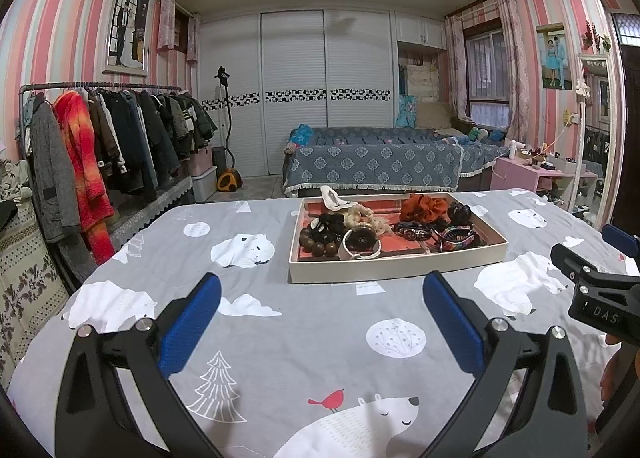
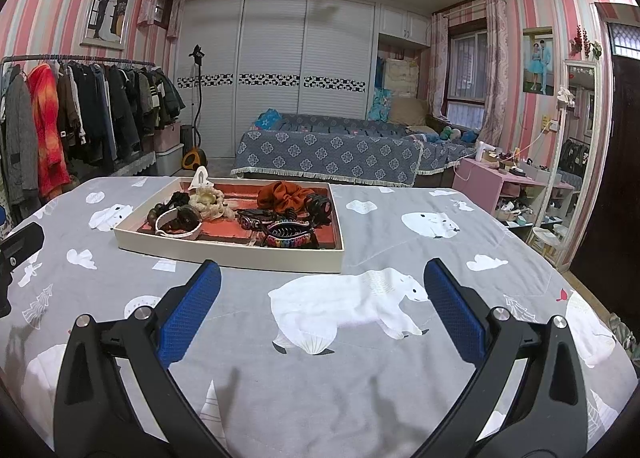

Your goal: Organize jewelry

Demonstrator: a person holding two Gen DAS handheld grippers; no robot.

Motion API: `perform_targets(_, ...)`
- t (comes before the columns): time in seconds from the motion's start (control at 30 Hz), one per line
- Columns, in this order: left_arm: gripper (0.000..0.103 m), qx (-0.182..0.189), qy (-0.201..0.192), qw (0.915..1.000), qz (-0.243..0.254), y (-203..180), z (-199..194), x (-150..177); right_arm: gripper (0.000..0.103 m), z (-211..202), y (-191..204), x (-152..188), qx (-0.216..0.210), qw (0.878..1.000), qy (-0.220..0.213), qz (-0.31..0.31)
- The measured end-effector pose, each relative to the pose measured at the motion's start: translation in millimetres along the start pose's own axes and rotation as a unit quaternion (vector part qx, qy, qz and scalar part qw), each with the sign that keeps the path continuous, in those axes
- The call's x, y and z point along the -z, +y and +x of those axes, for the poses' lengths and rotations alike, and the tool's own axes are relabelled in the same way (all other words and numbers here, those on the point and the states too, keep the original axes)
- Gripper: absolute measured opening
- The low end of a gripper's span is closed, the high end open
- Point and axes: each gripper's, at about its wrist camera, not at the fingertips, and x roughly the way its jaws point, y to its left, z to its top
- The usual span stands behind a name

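On the far left a clothes rack [image 1: 100,88] stands against the striped wall, hung with dark coats and an orange-red robe [image 1: 82,162]. Nearer, the desk, covered by a grey cloth with white polar bears [image 1: 280,338], fills the lower half of both views.

The left gripper [image 1: 322,312] hovers low over the cloth, its blue-padded jaws wide apart and holding nothing. Just beyond it, near the middle of the desk, lies a shallow cream tray [image 1: 396,264] with a red lining, and all the jewelry sits inside it. At the tray's left end rests a string of brown wooden beads [image 1: 316,244], touching a white bangle [image 1: 360,250] that stands partly on edge. Behind these lie a black hair tie [image 1: 332,222] and a cream scrunchie [image 1: 364,216], with a white clip [image 1: 332,194] propped at the back rim. Toward the right end sit a rust-orange scrunchie [image 1: 424,206], a black claw clip [image 1: 460,214] and, in front, a multicoloured claw clip [image 1: 456,238] beside dark bracelets.

The right gripper [image 2: 322,312] hangs over the cloth to the right of the tray and nearer than it, above a polar bear print; its jaws also stand wide apart, empty. From the left wrist view part of its black body shows at the right edge.

Behind the desk stand a sofa under a blue patterned cover [image 2: 328,156] and white wardrobe doors [image 2: 272,78].
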Motion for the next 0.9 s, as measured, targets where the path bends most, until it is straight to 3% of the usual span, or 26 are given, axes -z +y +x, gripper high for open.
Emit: perform_targets(0.9, 0.099, -0.001, 0.000, 1.0000, 0.001, 1.3, -0.4, 0.3, 0.099, 0.4, -1.4, 0.7, 0.001, 1.000, 0.000, 0.000)
